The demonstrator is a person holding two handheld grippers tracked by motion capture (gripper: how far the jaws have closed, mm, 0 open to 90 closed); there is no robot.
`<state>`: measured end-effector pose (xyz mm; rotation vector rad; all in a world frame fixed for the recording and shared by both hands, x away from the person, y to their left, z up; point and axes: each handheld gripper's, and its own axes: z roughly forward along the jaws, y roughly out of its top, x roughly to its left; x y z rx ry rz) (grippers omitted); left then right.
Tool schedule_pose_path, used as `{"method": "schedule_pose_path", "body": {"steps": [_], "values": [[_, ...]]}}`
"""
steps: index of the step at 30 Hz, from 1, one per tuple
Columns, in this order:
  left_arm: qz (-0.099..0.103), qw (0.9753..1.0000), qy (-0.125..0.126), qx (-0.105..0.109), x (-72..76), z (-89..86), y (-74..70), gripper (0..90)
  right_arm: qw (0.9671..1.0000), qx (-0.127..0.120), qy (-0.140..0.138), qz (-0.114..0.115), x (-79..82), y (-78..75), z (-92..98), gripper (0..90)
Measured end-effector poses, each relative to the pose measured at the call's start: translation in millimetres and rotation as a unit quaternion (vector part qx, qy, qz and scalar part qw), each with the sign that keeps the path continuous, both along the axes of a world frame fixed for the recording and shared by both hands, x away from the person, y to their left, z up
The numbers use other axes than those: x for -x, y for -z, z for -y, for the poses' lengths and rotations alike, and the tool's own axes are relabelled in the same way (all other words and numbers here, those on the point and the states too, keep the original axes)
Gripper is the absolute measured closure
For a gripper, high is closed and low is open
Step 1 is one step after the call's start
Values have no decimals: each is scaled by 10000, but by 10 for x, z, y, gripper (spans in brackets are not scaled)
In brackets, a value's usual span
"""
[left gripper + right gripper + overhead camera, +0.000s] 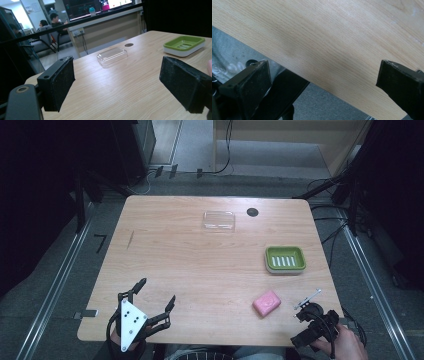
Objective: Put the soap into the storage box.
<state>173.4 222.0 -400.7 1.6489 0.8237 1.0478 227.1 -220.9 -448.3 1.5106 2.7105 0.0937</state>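
Left tongs (pixel 156 296): wide open, near left.
Right tongs (pixel 322 82): open, near right edge.
Pink soap bar (pixel 266 303): beside right tongs.
Tip: likely pinch soap gently across its middle.

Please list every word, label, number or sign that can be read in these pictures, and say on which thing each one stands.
No text can be read.
The screens behind the counter, left gripper view: lit, but too blurred to read.
The green soap dish, pink soap, clear lid, table and both tongs, left and right: no lettering visible.
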Motion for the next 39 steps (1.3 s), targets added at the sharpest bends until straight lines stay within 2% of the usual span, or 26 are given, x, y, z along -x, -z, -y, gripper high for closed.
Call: {"method": "schedule_pose_path", "body": {"steps": [7, 11, 14, 15, 17, 20, 26, 36, 39], "values": [[-9, 10000, 7, -38, -5, 1, 6, 131, 10000, 0, -98, 19, -20, 5, -25, 0], [-26, 9999, -81, 64, -5, -31, 5, 131, 9998, -52, -187, 33, -46, 0, -84, 0], [-35, 10000, -79, 34, -8, -22, 7, 131, 9997, -46, -249, 43, -71, 9, -118, 0], [-36, 10000, -19, -41, -6, -14, 7, 131, 9996, -57, -262, 48, -80, 13, -122, 0], [-35, 10000, -18, -59, -5, -16, 7, 131, 9996, -70, -250, 107, -97, 15, -127, 0], [-39, 10000, -51, 28, -3, -23, 7, 131, 9996, -103, -212, 125, -107, 11, -132, 0], [-6, 10000, -6, -33, 17, -19, 1, 131, 9994, -121, -209, 233, -102, -1, -161, 0], [-43, 10000, -63, 5, 2, -23, 9, 131, 9987, -215, -186, 420, -170, -14, -221, 0], [-97, 9999, -85, 6, 13, -47, 7, 131, 9983, -313, -129, 472, -195, -32, -262, 0]]}}
